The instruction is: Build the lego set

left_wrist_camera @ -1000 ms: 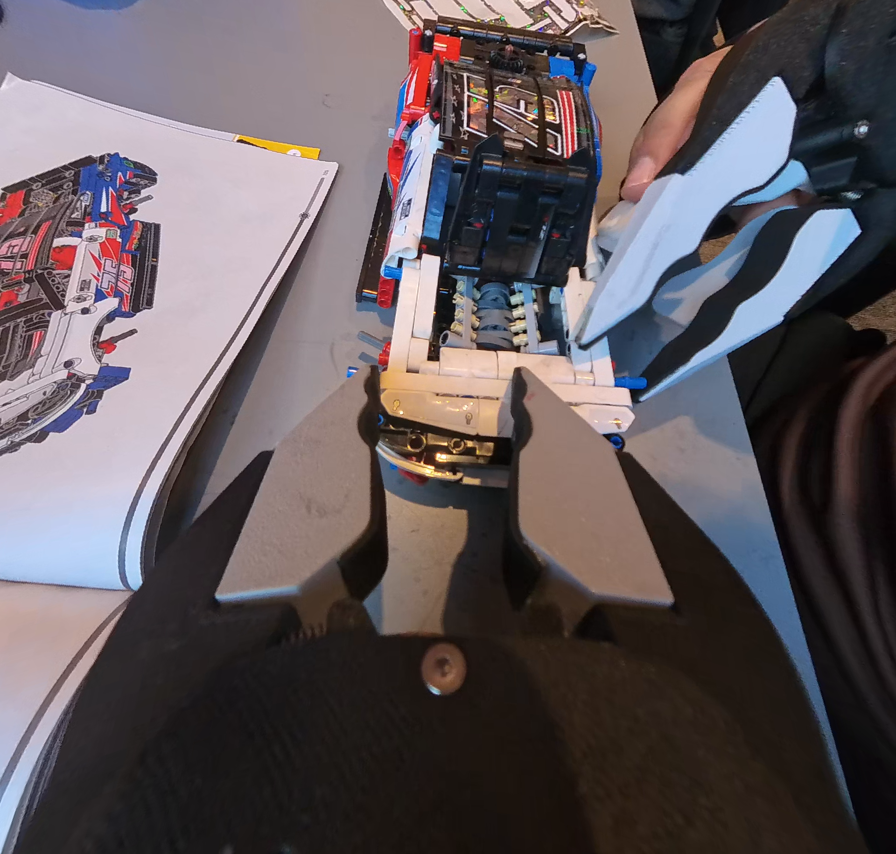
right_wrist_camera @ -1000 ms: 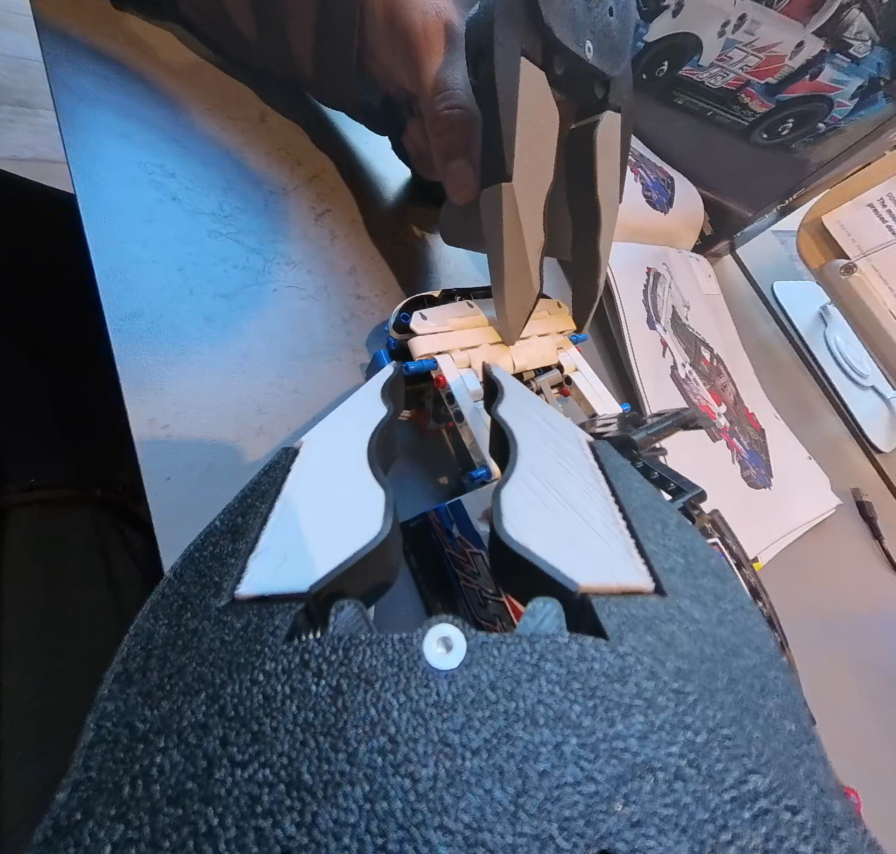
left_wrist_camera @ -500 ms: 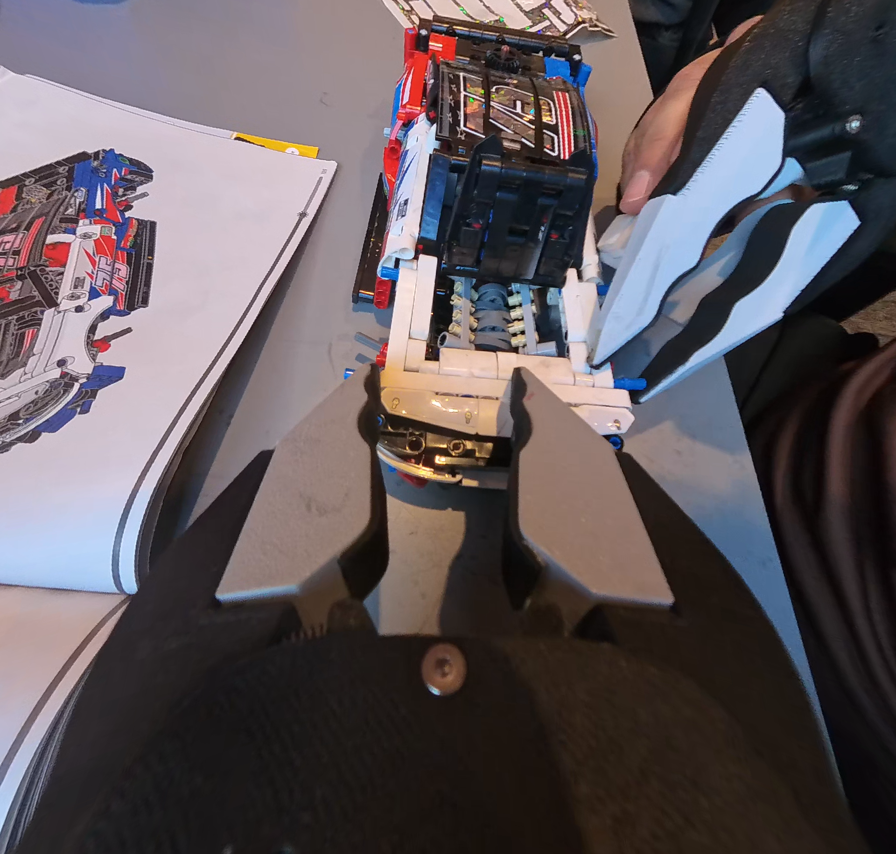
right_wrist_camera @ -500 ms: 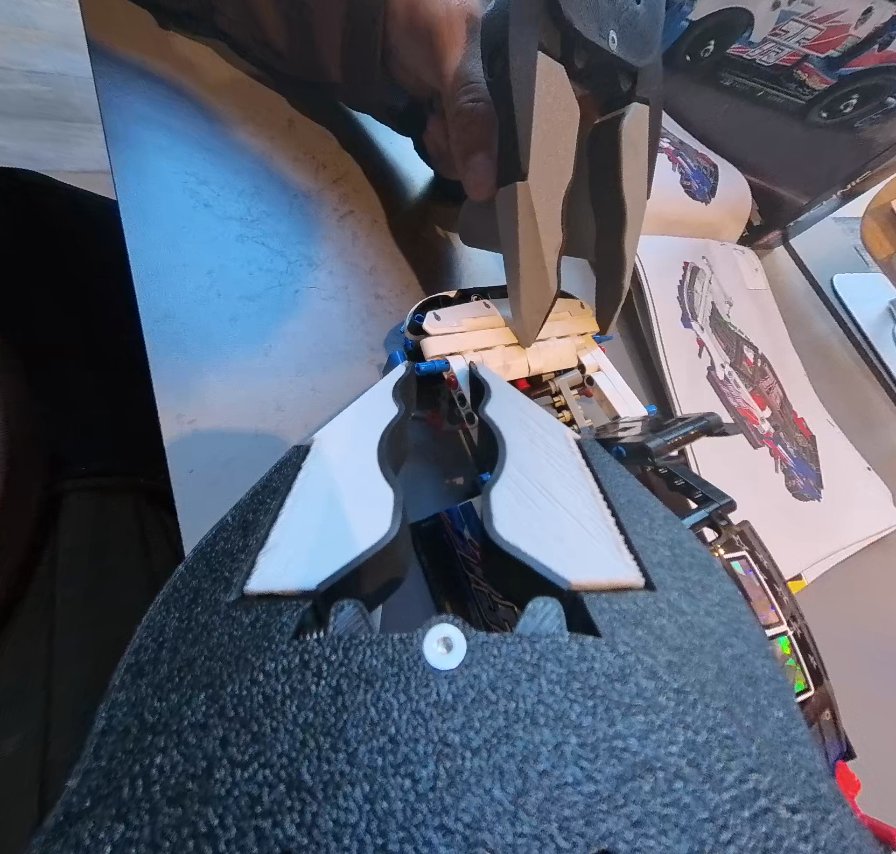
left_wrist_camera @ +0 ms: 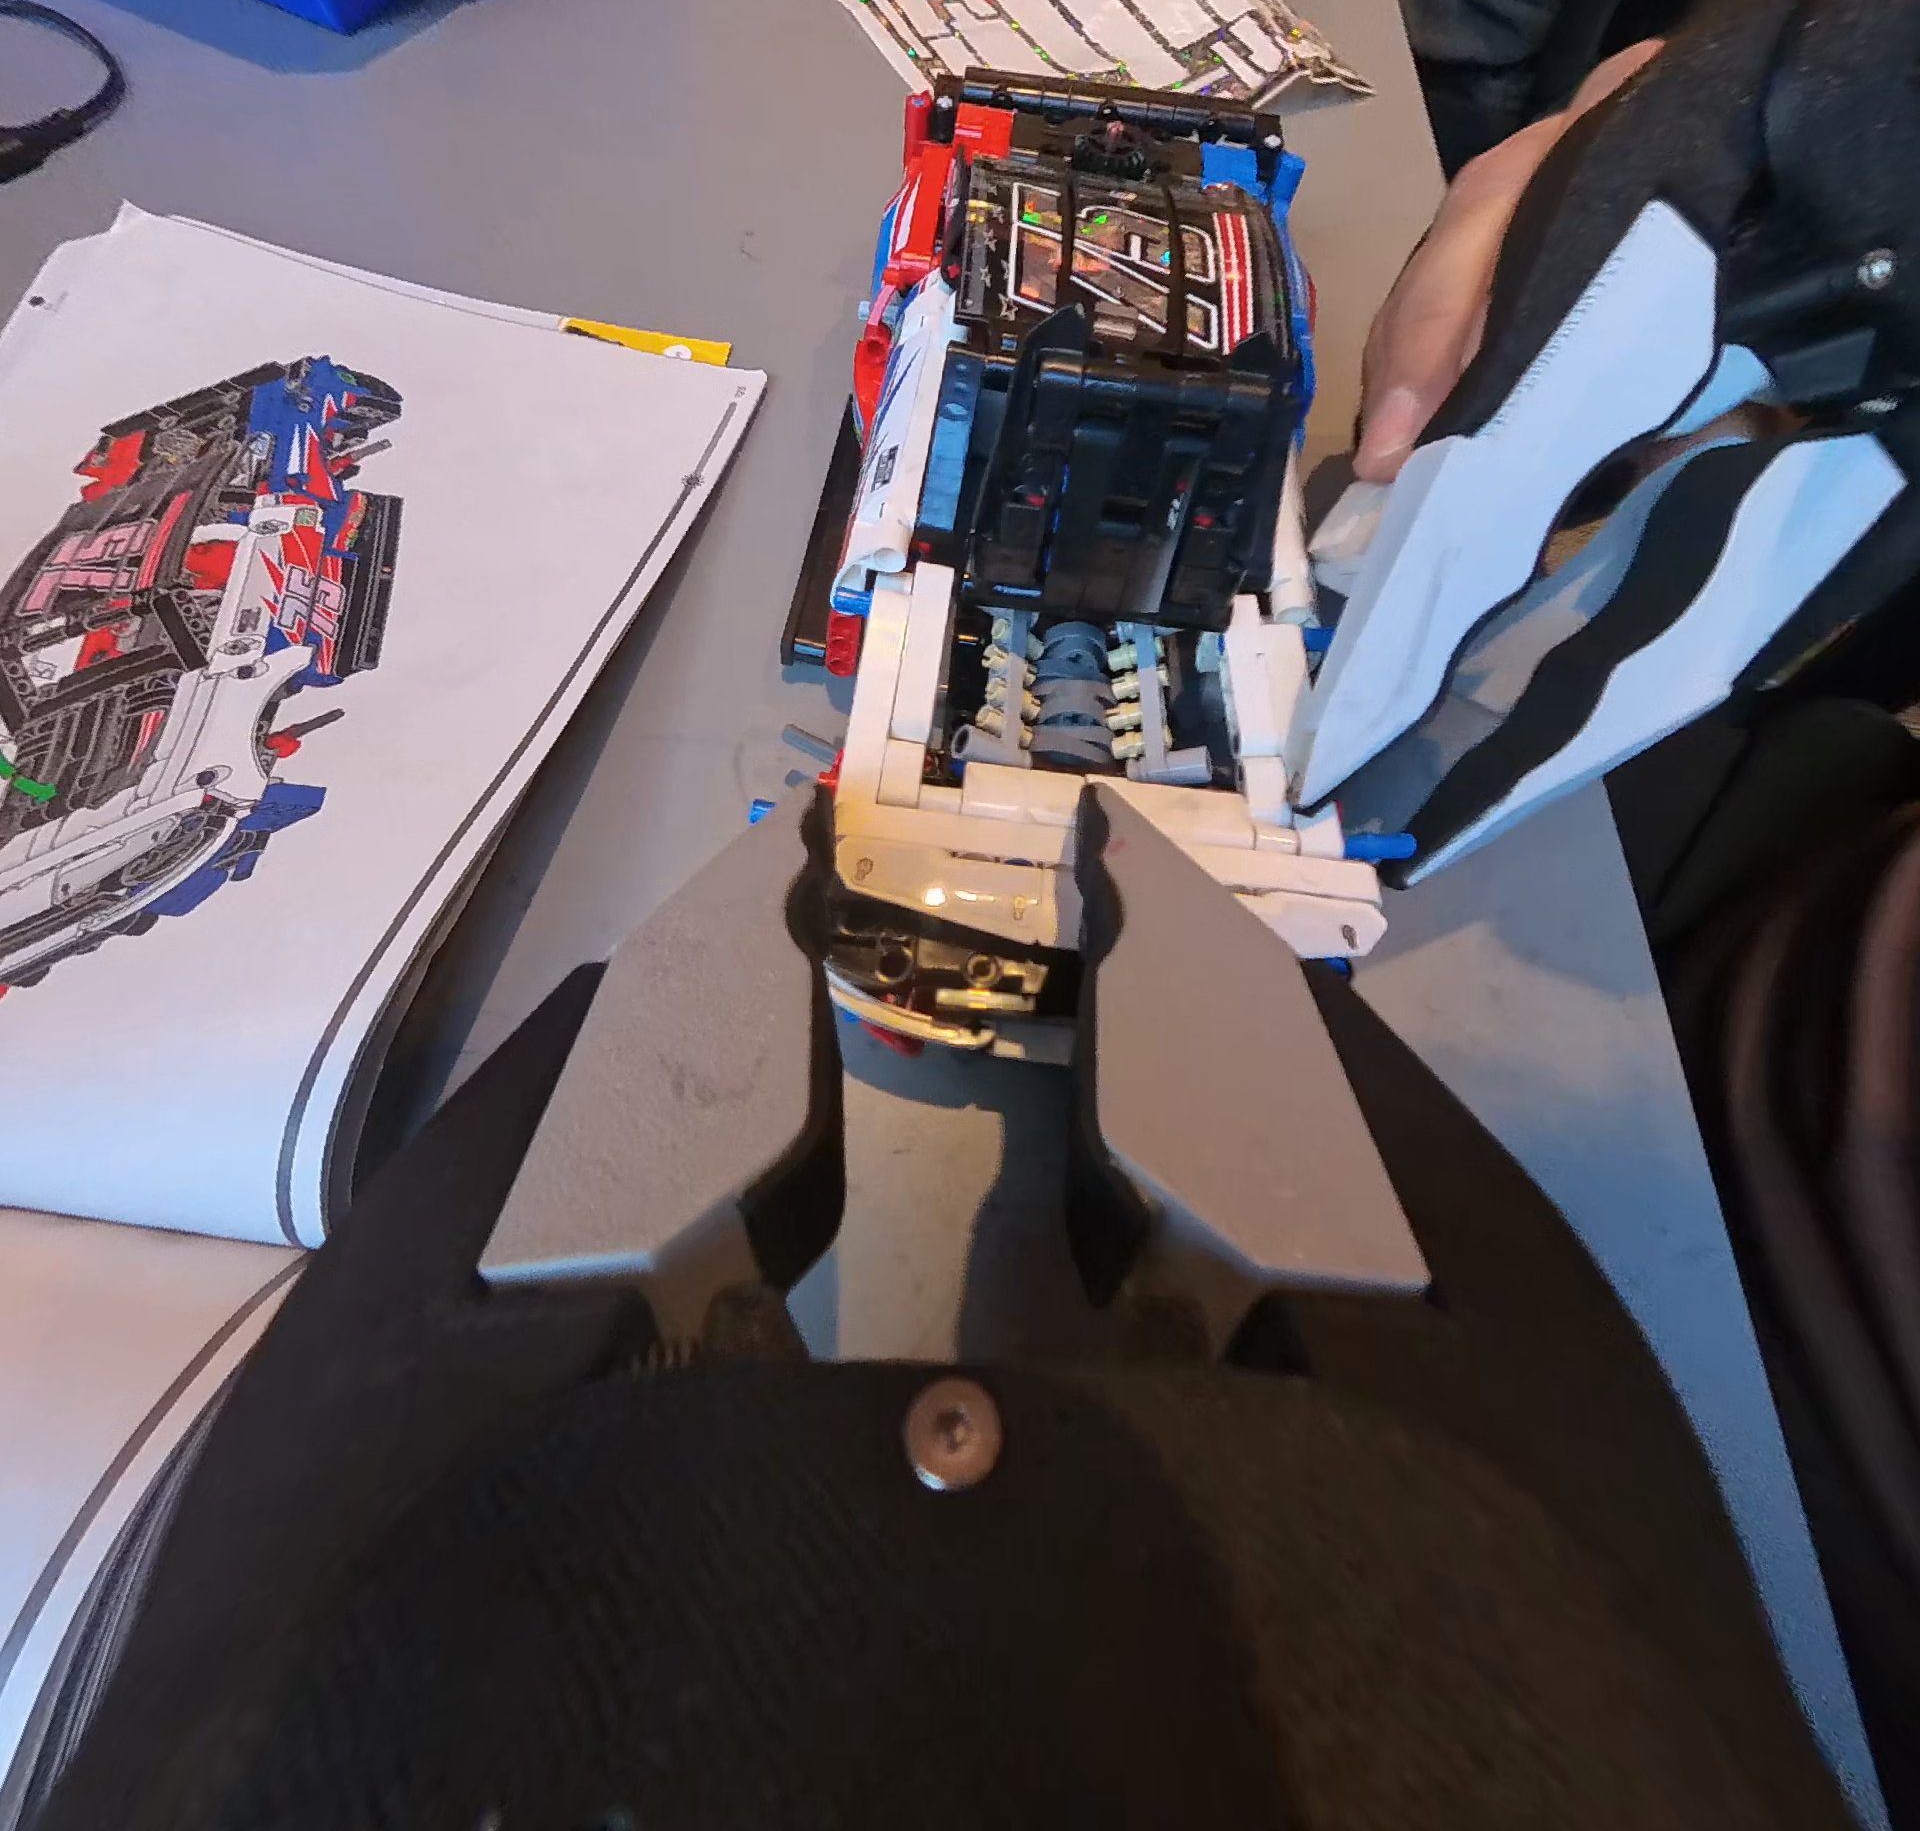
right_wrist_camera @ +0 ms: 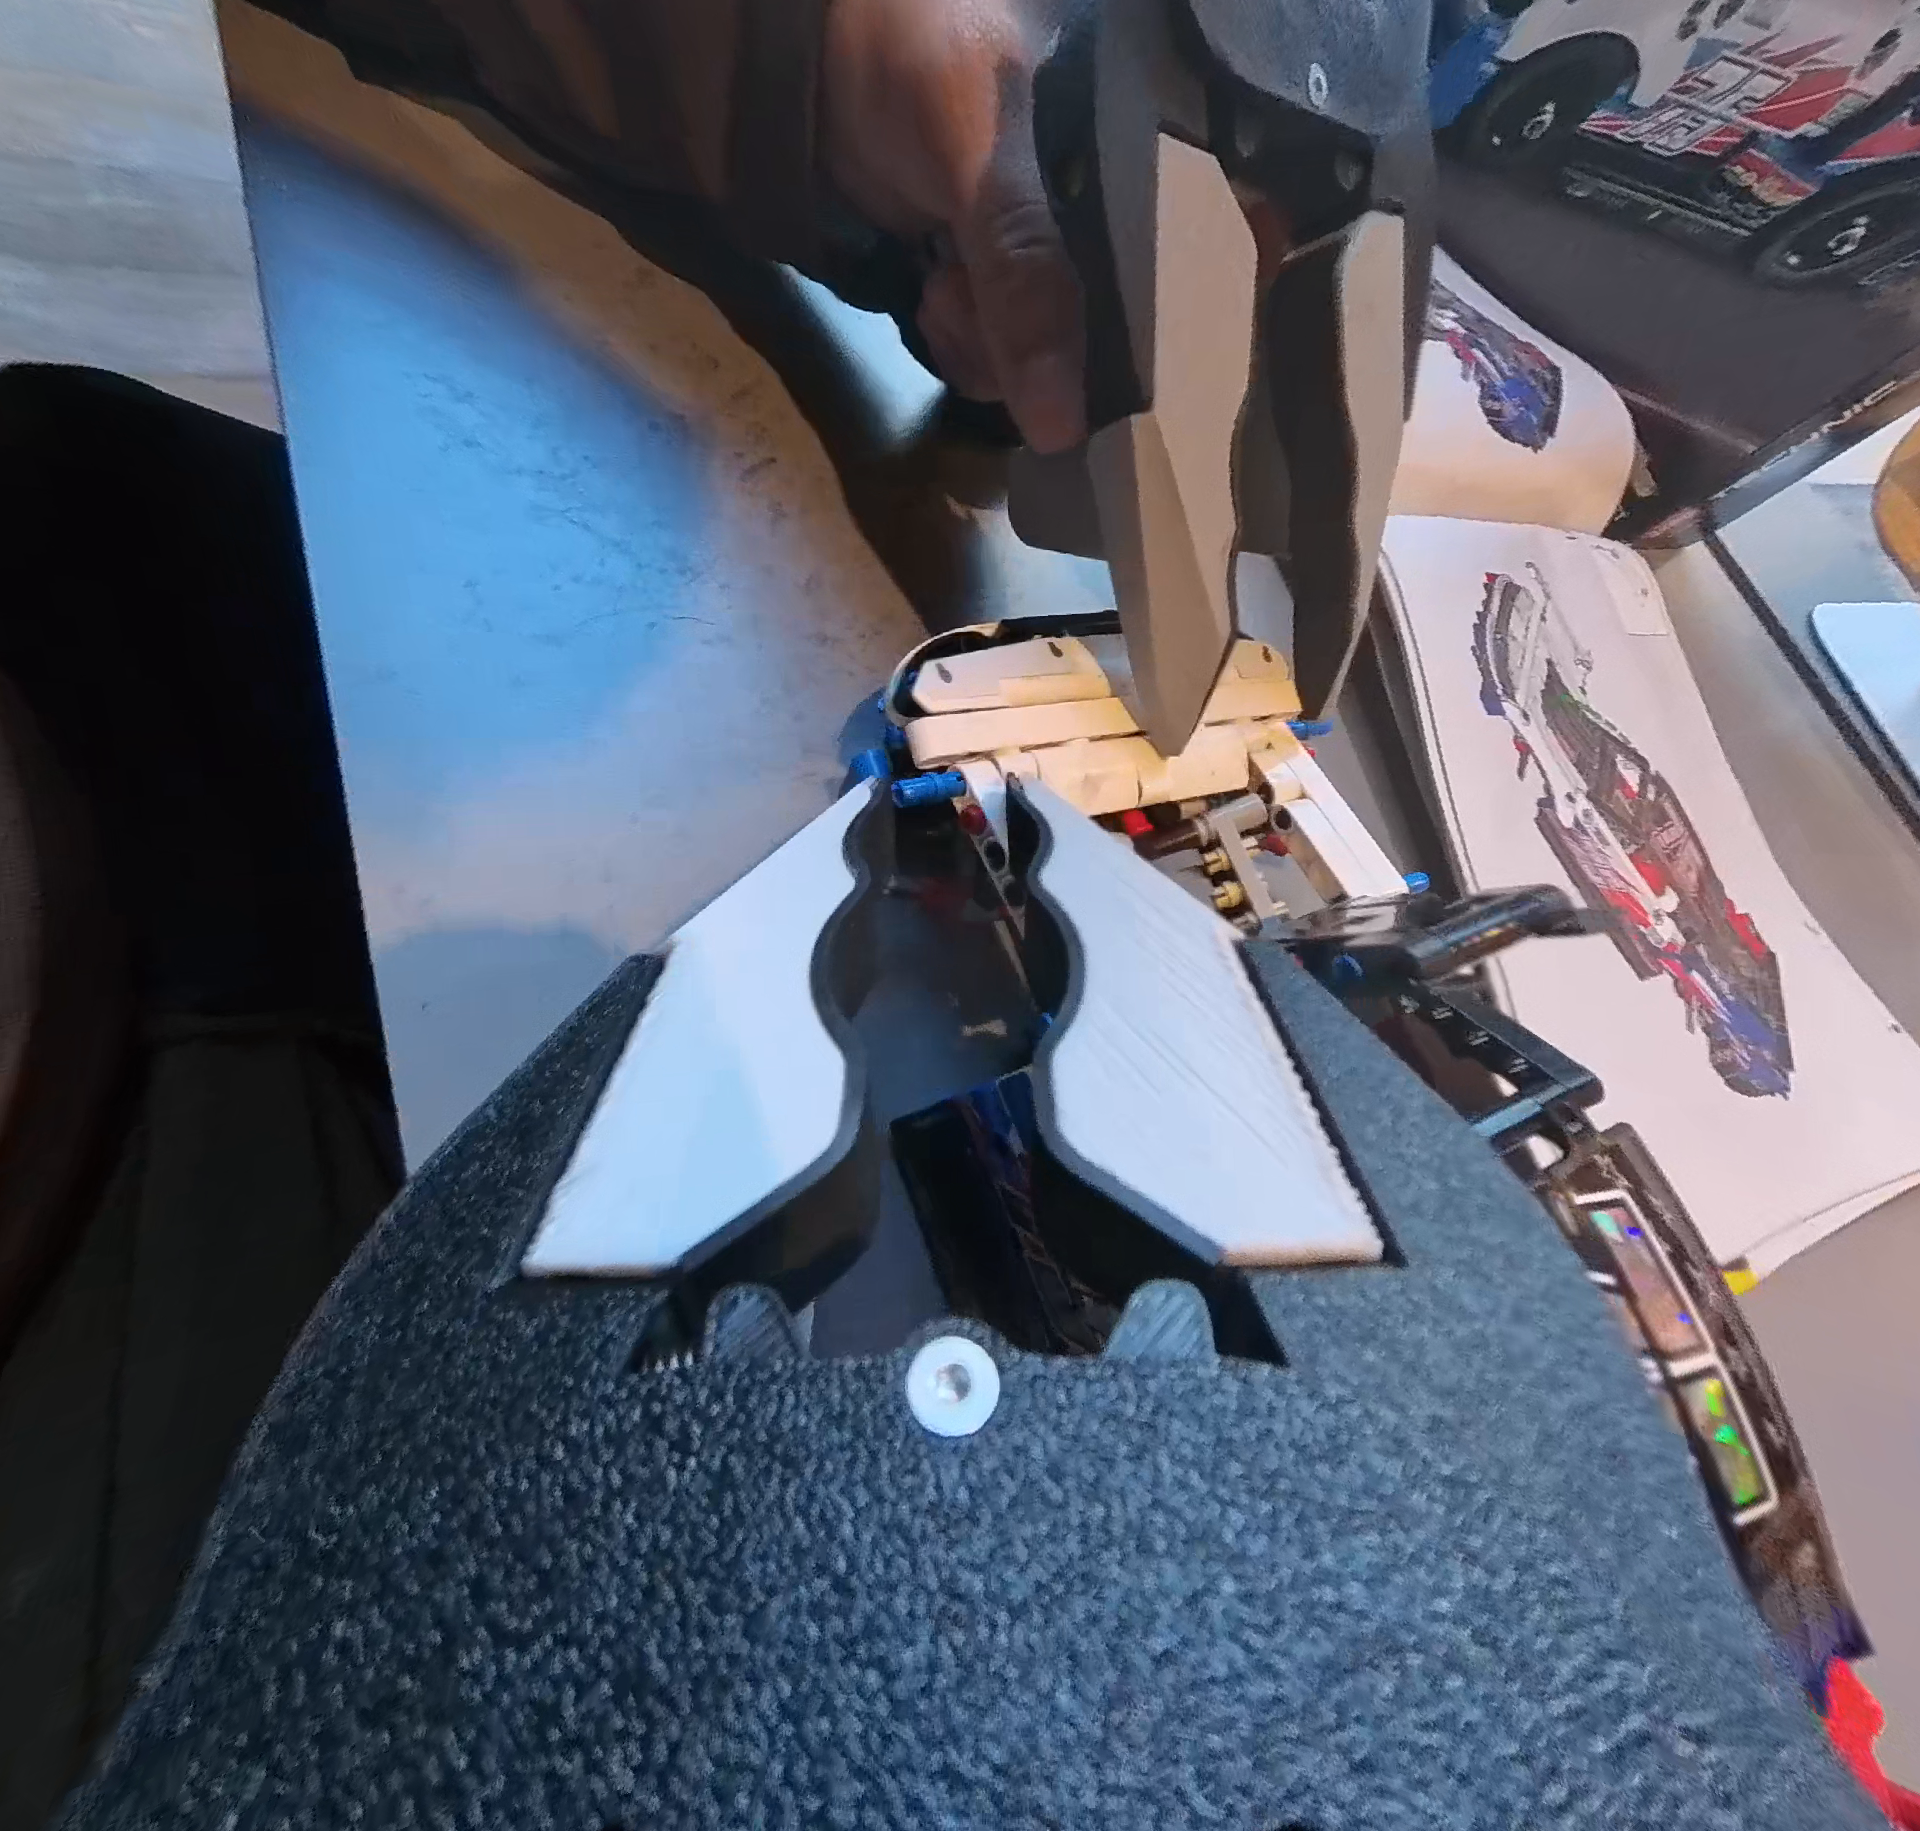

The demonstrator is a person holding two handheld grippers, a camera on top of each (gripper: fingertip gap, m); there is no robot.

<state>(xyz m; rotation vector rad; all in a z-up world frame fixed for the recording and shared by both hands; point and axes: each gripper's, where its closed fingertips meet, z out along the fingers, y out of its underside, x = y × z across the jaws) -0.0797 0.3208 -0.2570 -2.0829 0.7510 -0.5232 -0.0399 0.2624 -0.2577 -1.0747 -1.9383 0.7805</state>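
Left wrist view: a grey table (left_wrist_camera: 582,119) is shown, carrying everything.
Instruction booklet (left_wrist_camera: 312,742): laid open along the table's left edge, well apart from the grippers.
Lego car (left_wrist_camera: 1091,493): stood lengthwise near the table's right edge, its nose towards the camera; engine bay uncovered, black roof raised behind it.
Sticker sheet (left_wrist_camera: 1091,5): laid at the far edge, just beyond the car's tail.
Left gripper (left_wrist_camera: 945,836): closed on the white front bumper, one finger at each side of it.
Right gripper (right_wrist_camera: 1013,794): jaws nearly together about a thin white beam at the car's right front; whether it is clamped cannot be told.
Handling: judged stiff but fragile, panels easily popped off; best held by the solid frame, not pins or panels.
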